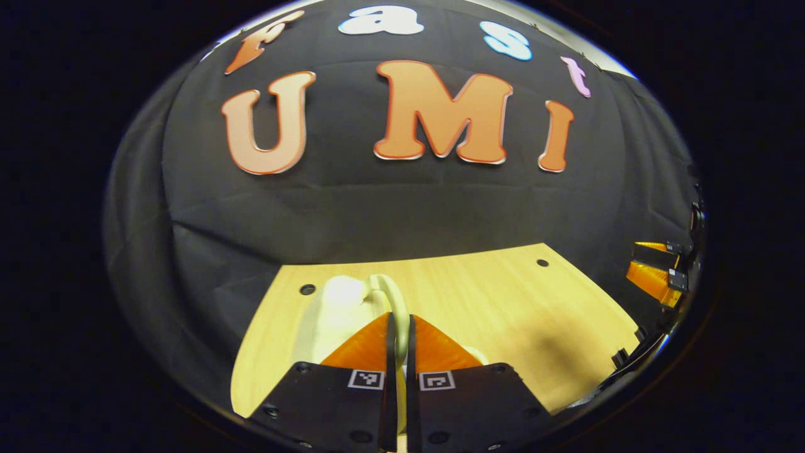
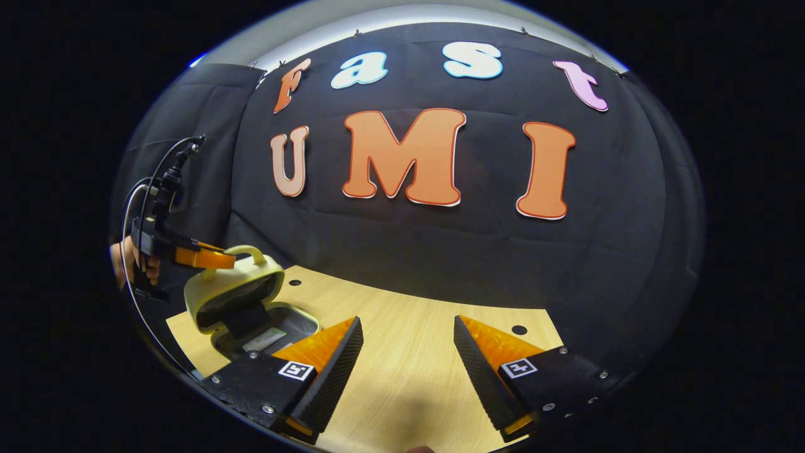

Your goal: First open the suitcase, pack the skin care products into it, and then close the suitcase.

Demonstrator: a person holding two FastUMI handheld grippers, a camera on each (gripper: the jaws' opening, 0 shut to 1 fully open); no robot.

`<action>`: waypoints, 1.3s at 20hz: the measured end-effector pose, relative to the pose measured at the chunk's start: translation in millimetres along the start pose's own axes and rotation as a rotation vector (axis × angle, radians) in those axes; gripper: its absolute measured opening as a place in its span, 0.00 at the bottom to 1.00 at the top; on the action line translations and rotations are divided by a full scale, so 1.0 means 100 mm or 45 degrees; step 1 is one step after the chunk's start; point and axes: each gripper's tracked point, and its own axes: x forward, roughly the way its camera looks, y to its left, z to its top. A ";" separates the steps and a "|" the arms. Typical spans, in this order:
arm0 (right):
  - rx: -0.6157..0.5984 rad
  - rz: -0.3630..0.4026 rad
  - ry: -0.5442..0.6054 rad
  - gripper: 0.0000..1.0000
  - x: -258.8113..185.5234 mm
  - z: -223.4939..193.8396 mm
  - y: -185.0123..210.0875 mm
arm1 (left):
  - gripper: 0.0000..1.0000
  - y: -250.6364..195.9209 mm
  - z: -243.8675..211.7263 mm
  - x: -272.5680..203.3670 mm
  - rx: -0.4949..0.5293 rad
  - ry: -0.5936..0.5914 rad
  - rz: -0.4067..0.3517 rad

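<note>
A small pale-yellow suitcase (image 2: 236, 286) lies at the left of the wooden table (image 2: 402, 371). Its lid is raised partway and tilted over the dark-lined base (image 2: 286, 327). A flat light item (image 2: 264, 340) lies inside the base. My left gripper (image 1: 400, 318) is shut on the lid's curved handle (image 1: 391, 294), with the pale lid (image 1: 333, 314) just beyond its fingers. The right gripper view shows that gripper (image 2: 217, 257) from the side at the handle (image 2: 248, 251), held by a hand (image 2: 129, 261). My right gripper (image 2: 407, 321) hangs open over bare table right of the suitcase, nothing between its fingers.
The table (image 1: 503, 302) has small dark holes (image 1: 542, 263) near its far edge, and the black cloth wall stands right behind it. In the left gripper view the right gripper (image 1: 654, 272) shows at the far right edge.
</note>
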 end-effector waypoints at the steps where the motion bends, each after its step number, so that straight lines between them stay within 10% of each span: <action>1: 0.003 -0.009 0.005 0.92 -0.02 -0.03 -0.05 | 0.06 -0.11 -0.03 0.06 0.018 0.016 -0.018; 14: -0.006 0.039 -0.001 0.93 -0.09 -0.11 -0.18 | 0.14 -1.38 -0.78 0.44 0.257 0.144 -0.094; 20: 0.004 0.063 -0.112 0.93 -0.07 0.23 -0.11 | 0.51 -1.85 -0.07 0.16 0.177 -0.153 -0.158; 23: 0.021 0.071 -0.152 0.93 -0.09 0.38 -0.03 | 1.00 -1.83 0.37 -0.08 0.127 -0.311 -0.092; 26: 0.027 0.051 -0.234 0.93 -0.10 0.60 0.01 | 0.99 -1.79 0.80 -0.26 0.111 -0.476 -0.006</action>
